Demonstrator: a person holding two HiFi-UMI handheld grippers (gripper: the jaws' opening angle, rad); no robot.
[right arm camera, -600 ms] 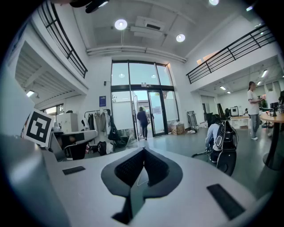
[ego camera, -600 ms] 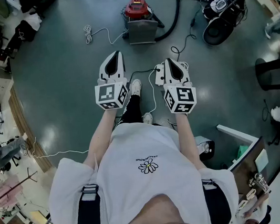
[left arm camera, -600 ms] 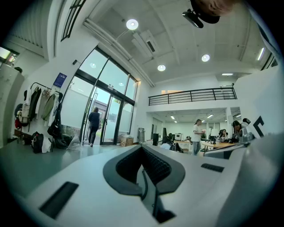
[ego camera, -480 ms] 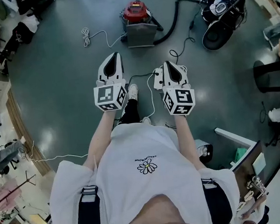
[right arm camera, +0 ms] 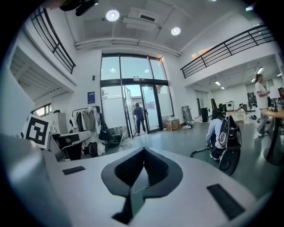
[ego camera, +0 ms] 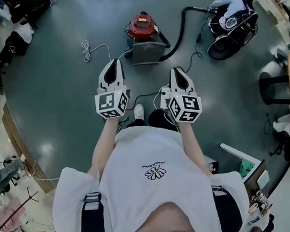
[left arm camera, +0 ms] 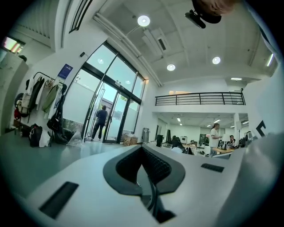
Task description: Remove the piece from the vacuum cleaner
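Head view: a person in a white shirt [ego camera: 155,191] stands on a grey-green floor [ego camera: 58,79] and holds both claws forward, side by side and apart. The left claw [ego camera: 114,61] and the right claw [ego camera: 175,70] both have their jaws together, and nothing is between them. The vacuum [ego camera: 142,25], red on top, stands on the floor ahead of the claws, about between their two lines and well apart from both. A grey part [ego camera: 145,52], shaped like a box, sits against its near side and touches it. A black hose [ego camera: 175,34] curves from the vacuum to the right, toward a seated person [ego camera: 229,5]. A white cable [ego camera: 85,45] lies coiled on the floor to the left of the vacuum.

Left gripper view: the left claw [left arm camera: 142,147] is closed, its dark pads meet at the tip and it holds nothing. Beyond it are glass doors [left arm camera: 111,111] with a walker [left arm camera: 101,122] in front of them. Coats [left arm camera: 44,95] hang on the left. A railing [left arm camera: 199,98] runs along the upper level.

Right gripper view: the right claw [right arm camera: 143,149] is also closed and empty. The same kind of glass doors [right arm camera: 133,106] are straight ahead. The seated person [right arm camera: 217,128] is on the right, with the back to this camera. A marker cube [right arm camera: 37,129] shows at the left edge.
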